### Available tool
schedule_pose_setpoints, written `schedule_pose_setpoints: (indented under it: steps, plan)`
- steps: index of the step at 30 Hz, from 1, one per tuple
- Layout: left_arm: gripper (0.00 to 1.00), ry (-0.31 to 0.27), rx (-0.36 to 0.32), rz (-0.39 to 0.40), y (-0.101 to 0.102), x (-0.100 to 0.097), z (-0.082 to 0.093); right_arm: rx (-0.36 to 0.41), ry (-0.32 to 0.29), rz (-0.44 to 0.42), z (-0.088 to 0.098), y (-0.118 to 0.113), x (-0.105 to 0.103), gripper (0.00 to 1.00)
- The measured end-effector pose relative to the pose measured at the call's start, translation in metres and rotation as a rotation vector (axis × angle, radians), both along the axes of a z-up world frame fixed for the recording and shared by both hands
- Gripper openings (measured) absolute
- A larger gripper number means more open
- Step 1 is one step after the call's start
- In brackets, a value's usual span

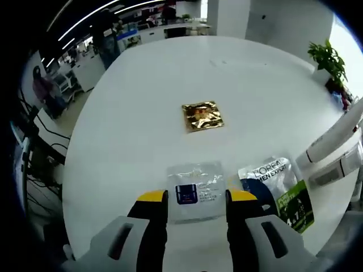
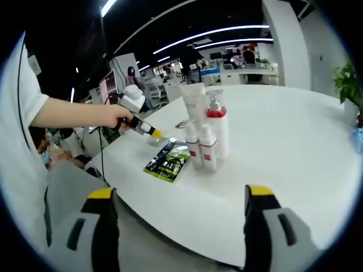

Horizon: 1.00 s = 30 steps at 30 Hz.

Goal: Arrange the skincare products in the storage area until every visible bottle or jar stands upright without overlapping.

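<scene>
the left gripper (image 1: pixel 196 197) sat low over the white table (image 1: pixel 142 113), its yellow-tipped jaws spread on either side of a clear sachet (image 1: pixel 196 190) with a dark blue label; whether they touched it could not be told. just beside the sachet lay a l'oréal men expert pouch (image 1: pixel 285 191), and a gold foil sachet (image 1: pixel 202 116) lay farther out, well apart.

in the right gripper view, the right gripper (image 2: pixel 180 199) hung off the table's near edge, jaws wide apart and holding nothing. a white tube (image 2: pixel 194 102), a red-collared pump bottle (image 2: pixel 217 123) and two small white bottles (image 2: pixel 202 147) stood upright together, the pouch (image 2: pixel 168 161) flat beside them. a hand (image 2: pixel 116 118) held the left gripper (image 2: pixel 155 134) beyond the pouch.
</scene>
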<state>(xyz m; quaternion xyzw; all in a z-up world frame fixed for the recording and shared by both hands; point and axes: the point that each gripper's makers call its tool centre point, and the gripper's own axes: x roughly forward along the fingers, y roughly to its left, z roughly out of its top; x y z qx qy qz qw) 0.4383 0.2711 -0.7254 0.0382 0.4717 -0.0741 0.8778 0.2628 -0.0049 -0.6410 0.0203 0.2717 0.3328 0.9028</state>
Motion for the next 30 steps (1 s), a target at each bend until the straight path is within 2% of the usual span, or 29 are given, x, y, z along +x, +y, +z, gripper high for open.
schedule_pose_setpoints:
  steps: [11,20,30]
  plan:
    - [0.38,0.004,-0.027,0.029,-0.008,-0.031,-0.001,0.002,0.001,0.011,0.000,0.002,-0.001,0.93]
    - [0.38,0.016,-0.045,0.059,-0.013,-0.063,-0.006,0.000,0.004,0.018,0.000,0.003,-0.002,0.92]
    - [0.38,0.023,-0.078,0.090,-0.020,-0.086,-0.009,-0.003,0.006,0.019,-0.001,0.003,-0.002,0.92]
